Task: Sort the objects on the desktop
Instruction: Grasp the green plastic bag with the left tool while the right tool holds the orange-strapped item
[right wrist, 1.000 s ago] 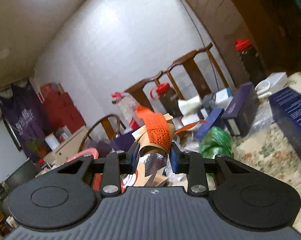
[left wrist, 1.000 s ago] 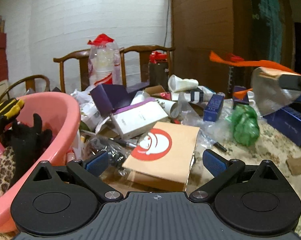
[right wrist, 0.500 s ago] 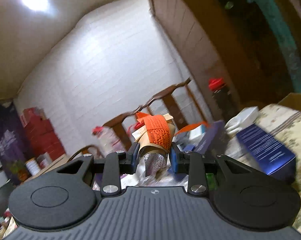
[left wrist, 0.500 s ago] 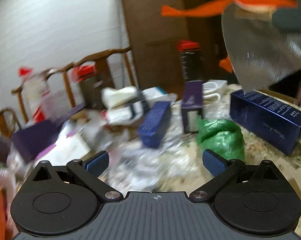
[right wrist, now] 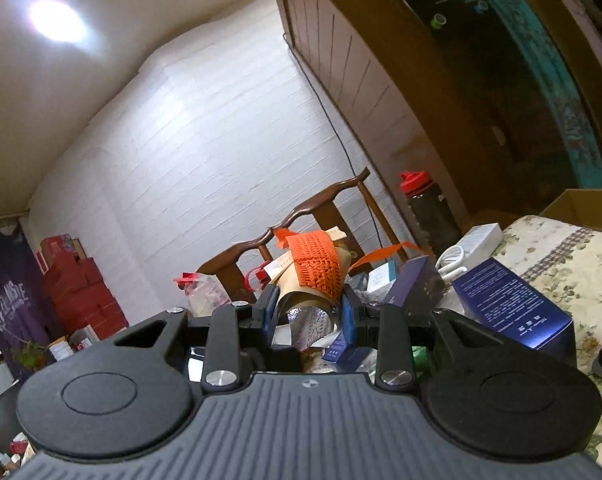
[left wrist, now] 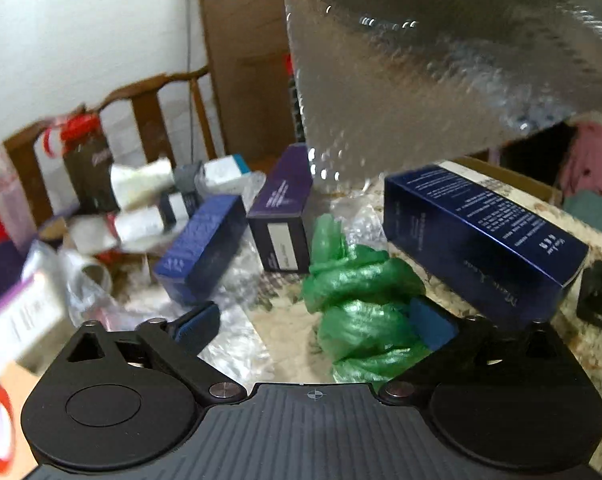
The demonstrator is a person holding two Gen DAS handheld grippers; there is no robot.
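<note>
My right gripper (right wrist: pixel 309 314) is shut on a foil-lined paper bag (right wrist: pixel 307 296) with an orange knitted handle (right wrist: pixel 315 266), held high above the table. The bag's silver side (left wrist: pixel 421 72) fills the top of the left wrist view. My left gripper (left wrist: pixel 315 326) is open and empty, low over the table, with a crumpled green plastic bag (left wrist: pixel 361 300) between its fingers and against the right fingertip (left wrist: pixel 431 322).
A long dark blue box (left wrist: pixel 477 236) lies to the right; it also shows in the right wrist view (right wrist: pixel 509 304). A purple box (left wrist: pixel 281 216) and a blue box (left wrist: pixel 203 248) stand behind the green bag. Clutter and wooden chairs (left wrist: pixel 153 120) lie left.
My left gripper swung right from the pink basin and paper bag to the green bag and closed in on it. My right gripper lifted the foil bag higher and tilted upward.
</note>
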